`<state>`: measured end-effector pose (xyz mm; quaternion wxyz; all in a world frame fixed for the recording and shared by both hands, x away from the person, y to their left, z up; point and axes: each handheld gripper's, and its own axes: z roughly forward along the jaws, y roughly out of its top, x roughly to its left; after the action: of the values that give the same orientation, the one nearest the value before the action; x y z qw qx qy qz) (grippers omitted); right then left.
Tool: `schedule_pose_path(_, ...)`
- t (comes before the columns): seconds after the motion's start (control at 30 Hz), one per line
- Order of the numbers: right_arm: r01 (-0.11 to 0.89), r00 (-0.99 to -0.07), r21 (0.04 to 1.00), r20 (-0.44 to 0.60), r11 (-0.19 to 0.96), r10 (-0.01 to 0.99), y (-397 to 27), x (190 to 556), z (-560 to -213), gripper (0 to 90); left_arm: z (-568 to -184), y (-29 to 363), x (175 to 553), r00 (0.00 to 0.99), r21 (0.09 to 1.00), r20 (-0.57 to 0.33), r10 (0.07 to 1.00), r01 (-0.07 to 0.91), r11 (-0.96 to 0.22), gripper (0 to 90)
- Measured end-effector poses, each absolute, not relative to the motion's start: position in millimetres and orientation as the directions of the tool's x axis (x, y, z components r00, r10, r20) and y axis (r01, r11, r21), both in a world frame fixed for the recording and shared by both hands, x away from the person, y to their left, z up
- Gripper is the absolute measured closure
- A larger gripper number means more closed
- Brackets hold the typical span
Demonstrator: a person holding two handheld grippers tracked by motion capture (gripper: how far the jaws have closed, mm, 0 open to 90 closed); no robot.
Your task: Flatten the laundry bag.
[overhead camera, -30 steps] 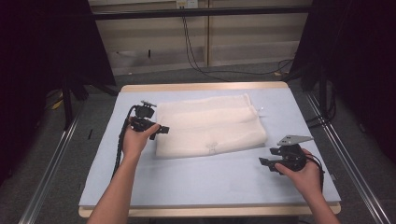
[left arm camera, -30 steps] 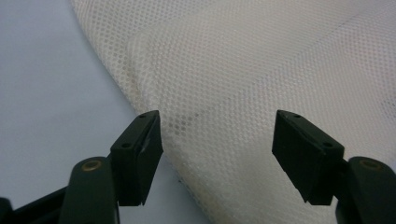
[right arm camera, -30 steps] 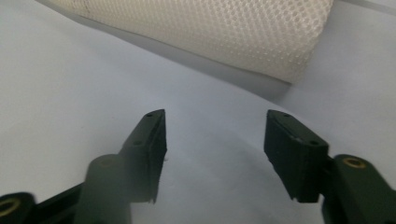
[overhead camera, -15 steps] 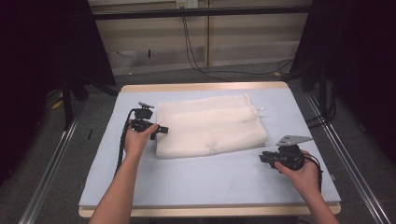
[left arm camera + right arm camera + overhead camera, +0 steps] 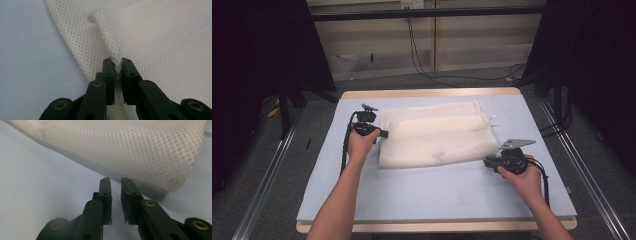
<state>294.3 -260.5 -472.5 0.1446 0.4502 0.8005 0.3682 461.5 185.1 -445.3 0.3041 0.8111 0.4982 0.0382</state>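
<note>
— What is that white cloth [image 5: 160, 37] pinched in the left gripper [image 5: 118, 65]?

— Open mesh fabric, honeycomb-holed, soft and matt.

— And the jaws themselves?

— Matt black plastic with brass-coloured rivets; the right gripper [image 5: 115, 185] looks the same.

— Under them?

— The table [image 5: 432, 190] has a smooth, pale blue matt covering, with a bare wood edge.

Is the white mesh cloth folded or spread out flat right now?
Folded. The mesh cloth lies in stacked layers with a rounded doubled edge, and the left tool pinches a raised ridge of it.

Grey floor [image 5: 272, 165], pale wall panels [image 5: 377, 45], dark curtains [image 5: 257, 55], black cables [image 5: 427, 65]
</note>
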Motion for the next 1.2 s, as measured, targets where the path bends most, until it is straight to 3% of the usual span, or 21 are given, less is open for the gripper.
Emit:
schedule_pose_path(0.37, 0.631, -0.521, 0.71, 0.089, 0.313, 0.849, -251.5, 326.1, -473.1, 79.5, -432.1, 184.8, 477.6, 0.551, 0.625, -0.193, 0.812, 0.707, -0.331, 82.9)
schedule_pose_path(0.77, 0.637, -0.536, 0.705, 0.115, 0.312, 0.836, -256.2, 305.2, -478.9, 76.7, -395.2, 167.9, 435.8, 0.664, 0.709, -0.2, 0.72, 0.605, -0.361, 83.2)
schedule_pose_path(1.2, 0.629, -0.537, 0.712, 0.108, 0.312, 0.836, -258.0, 301.2, -475.9, 76.0, -405.0, 157.8, 403.1, 0.723, 0.726, -0.234, 0.65, 0.575, -0.378, 83.3)
